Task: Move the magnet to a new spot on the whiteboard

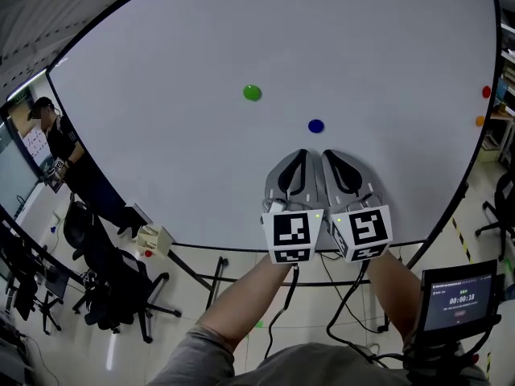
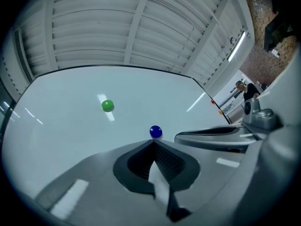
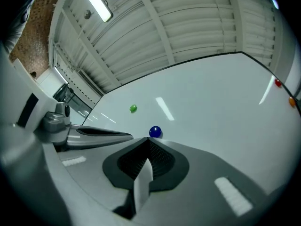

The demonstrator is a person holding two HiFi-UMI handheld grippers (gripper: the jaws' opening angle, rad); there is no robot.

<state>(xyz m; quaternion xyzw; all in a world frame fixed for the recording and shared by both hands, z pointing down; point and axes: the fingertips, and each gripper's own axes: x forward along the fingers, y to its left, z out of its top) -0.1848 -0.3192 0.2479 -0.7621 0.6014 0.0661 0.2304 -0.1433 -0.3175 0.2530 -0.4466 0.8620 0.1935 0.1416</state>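
A blue magnet (image 1: 315, 125) sticks to the white whiteboard (image 1: 161, 135), with a green magnet (image 1: 252, 92) up and to its left. Both grippers are side by side just below the blue magnet, apart from it. My left gripper (image 1: 302, 154) is shut and empty; in its own view its tip (image 2: 153, 141) points at the blue magnet (image 2: 155, 132), and the green magnet (image 2: 107, 106) lies farther left. My right gripper (image 1: 328, 154) is also shut and empty; its tip (image 3: 149, 140) sits right under the blue magnet (image 3: 154, 132).
A red magnet (image 1: 486, 92) and an orange magnet (image 1: 480, 121) sit at the board's right edge. A person (image 1: 60, 147) stands far left. Below the board are an office chair (image 1: 105, 272), a small box (image 1: 153, 238) and a timer screen (image 1: 459, 300).
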